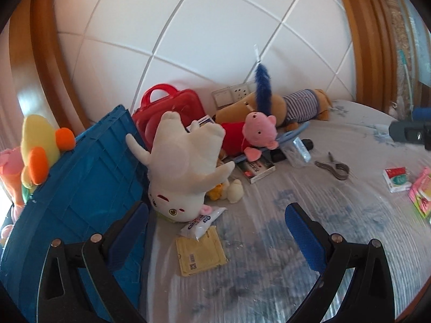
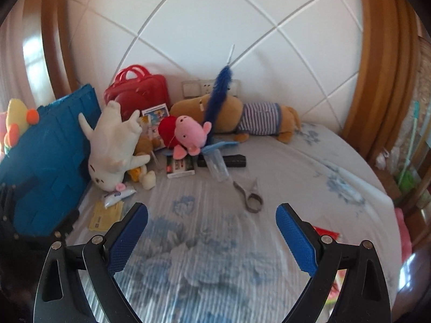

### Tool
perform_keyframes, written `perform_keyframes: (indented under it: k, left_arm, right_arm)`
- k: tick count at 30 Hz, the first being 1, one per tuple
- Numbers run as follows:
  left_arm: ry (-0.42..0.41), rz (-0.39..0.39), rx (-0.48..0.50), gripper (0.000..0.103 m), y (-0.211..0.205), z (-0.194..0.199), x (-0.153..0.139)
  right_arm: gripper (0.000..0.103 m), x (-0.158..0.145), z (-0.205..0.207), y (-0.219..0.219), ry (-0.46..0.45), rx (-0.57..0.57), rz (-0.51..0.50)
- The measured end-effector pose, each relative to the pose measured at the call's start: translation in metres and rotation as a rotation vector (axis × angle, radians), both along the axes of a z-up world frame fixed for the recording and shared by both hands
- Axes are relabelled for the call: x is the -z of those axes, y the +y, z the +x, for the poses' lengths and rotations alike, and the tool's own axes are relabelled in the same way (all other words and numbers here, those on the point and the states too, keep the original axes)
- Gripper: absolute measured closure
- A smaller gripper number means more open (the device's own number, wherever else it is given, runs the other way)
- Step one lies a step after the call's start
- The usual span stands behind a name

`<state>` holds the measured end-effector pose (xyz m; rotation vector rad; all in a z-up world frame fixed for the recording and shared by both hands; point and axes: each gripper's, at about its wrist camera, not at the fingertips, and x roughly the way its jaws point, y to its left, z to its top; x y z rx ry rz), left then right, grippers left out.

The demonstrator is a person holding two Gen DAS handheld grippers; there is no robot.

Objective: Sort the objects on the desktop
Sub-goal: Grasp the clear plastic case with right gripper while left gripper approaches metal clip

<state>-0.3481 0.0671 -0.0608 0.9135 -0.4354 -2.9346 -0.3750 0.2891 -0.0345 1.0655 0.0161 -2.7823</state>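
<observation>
Fluffy white plush cat (image 1: 186, 167), ribbed blue plastic crate (image 1: 80, 177), glossy wooden frame (image 1: 361, 35).

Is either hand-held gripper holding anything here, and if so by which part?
Nothing is held. The left hand-held gripper and the right hand-held gripper are both open, with only the bedsheet showing between their fingers.

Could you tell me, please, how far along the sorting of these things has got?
Barely started. Possibly done: a yellow-and-orange plush sits at the blue plastic crate. In hand: nothing; the left tool and right tool are open. Left: the white plush cat, pink pig plush and metal scissors on the sheet.
</observation>
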Motion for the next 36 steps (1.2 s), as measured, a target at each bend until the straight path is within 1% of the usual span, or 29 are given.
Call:
perform_keyframes:
  k: [2,5,10,13,15,17,20,23,25,29,31,32,34,35,36]
  left_arm:
    - [0.008,0.007,-0.001,0.0,0.0,-0.01,0.0]
    - [0.015,-0.004,-0.018,0.0,0.005,-0.023,0.002]
    - [-0.007,0.014,-0.059,0.0,0.014,-0.049,0.008]
    - [-0.001,0.042,-0.09,0.0,0.017,-0.058,0.01]
    - [0.01,0.048,-0.104,0.0,0.019,-0.063,0.013]
    - [0.003,0.057,-0.106,0.0,0.02,-0.07,0.018]
    - [-0.021,0.059,-0.098,0.0,0.021,-0.083,0.027]
    - [-0.04,0.051,-0.1,0.0,0.017,-0.095,0.037]
    - [-0.043,0.061,-0.105,0.0,0.012,-0.098,0.043]
    - [-0.111,0.094,-0.127,0.0,0.0,-0.108,0.065]
    - [-0.128,0.091,-0.134,0.0,-0.003,-0.11,0.074]
    - [-0.134,0.089,-0.137,0.0,-0.004,-0.111,0.077]
    - [-0.139,0.083,-0.14,0.0,-0.005,-0.112,0.081]
    - [-0.14,0.085,-0.138,0.0,-0.005,-0.113,0.083]
    - [-0.142,0.088,-0.137,0.0,-0.005,-0.114,0.084]
  right_arm:
    - [0.006,0.008,-0.018,0.001,-0.016,-0.022,-0.011]
    - [0.006,0.018,-0.045,0.007,-0.031,-0.043,-0.015]
    - [0.006,0.041,-0.096,0.019,-0.066,-0.1,0.034]
    - [0.006,0.063,-0.13,0.022,-0.077,-0.159,0.048]
    - [0.006,0.08,-0.152,0.022,-0.093,-0.179,0.061]
    - [0.006,0.1,-0.174,0.02,-0.127,-0.181,0.038]
    - [0.008,0.129,-0.202,0.014,-0.171,-0.185,0.002]
    - [0.008,0.156,-0.226,0.007,-0.19,-0.203,-0.005]
    - [0.01,0.168,-0.237,0.003,-0.197,-0.21,-0.001]
    - [0.012,0.187,-0.256,0.0,-0.211,-0.2,-0.035]
    - [0.019,0.194,-0.267,-0.001,-0.227,-0.194,-0.051]
    - [0.024,0.198,-0.272,0.0,-0.239,-0.19,-0.067]
    - [0.043,0.207,-0.283,0.003,-0.267,-0.186,-0.107]
    - [0.056,0.21,-0.286,0.004,-0.277,-0.188,-0.126]
    - [0.061,0.213,-0.288,0.005,-0.282,-0.193,-0.146]
